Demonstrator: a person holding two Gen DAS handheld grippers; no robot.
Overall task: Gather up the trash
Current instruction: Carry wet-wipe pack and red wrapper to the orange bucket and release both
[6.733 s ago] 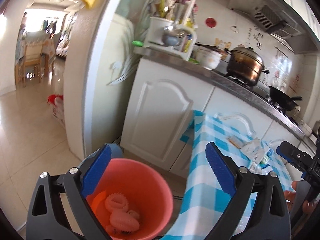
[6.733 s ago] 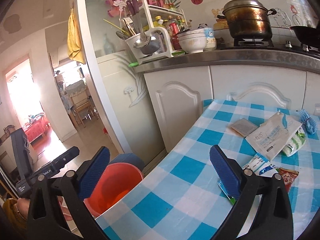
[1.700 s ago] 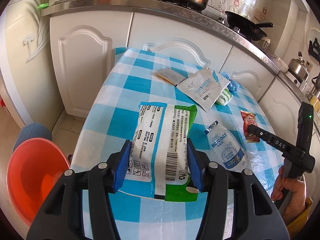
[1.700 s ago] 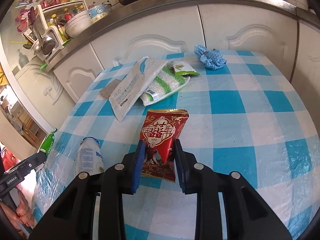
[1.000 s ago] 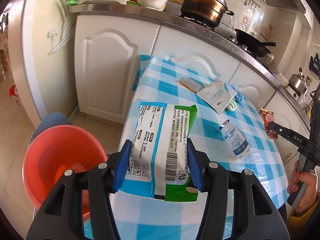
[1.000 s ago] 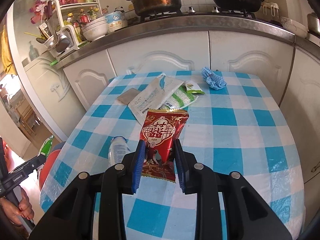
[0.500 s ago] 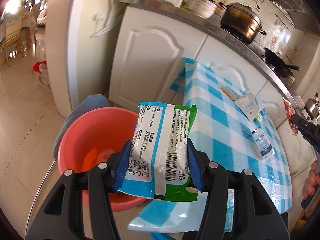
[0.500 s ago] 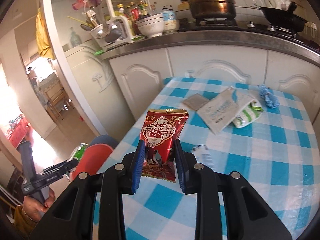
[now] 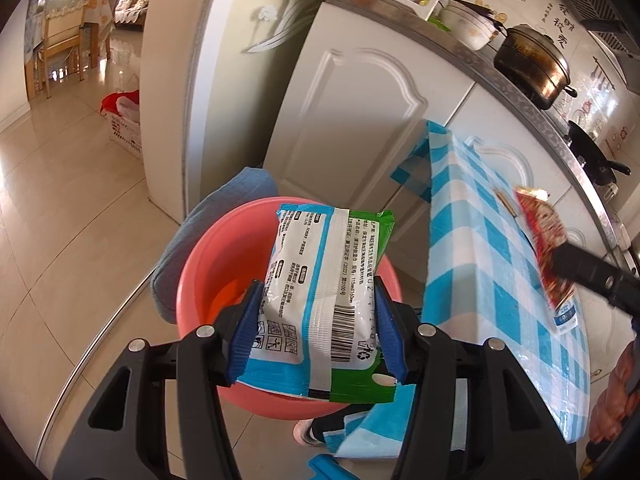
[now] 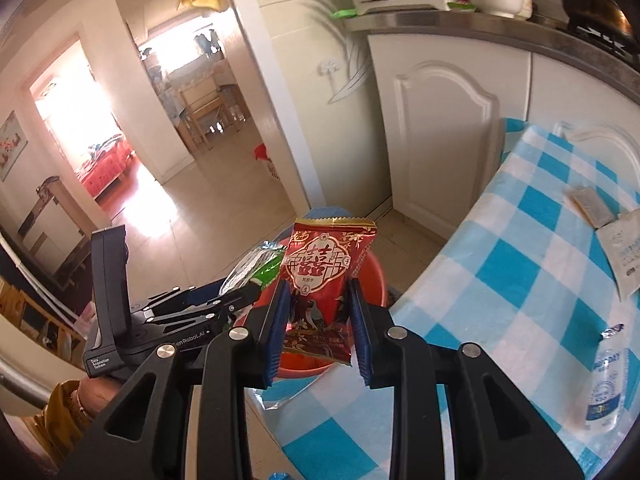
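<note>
Your left gripper (image 9: 316, 332) clamps the white-and-green packet (image 9: 326, 292) over the red basin (image 9: 208, 256). Your right gripper (image 10: 318, 328) pinches the red snack wrapper (image 10: 326, 280) just beside it, above the checkered table (image 10: 532, 240) edge. A plastic bottle (image 10: 604, 388) lies on the cloth.

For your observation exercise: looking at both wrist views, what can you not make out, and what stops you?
- Bucket contents: left wrist view, covered by the held white-and-green packet.
- Bucket in right wrist view: mostly behind the red snack packet.
- Plastic bottle: right wrist view, cut by the edge, label blurred.
</note>
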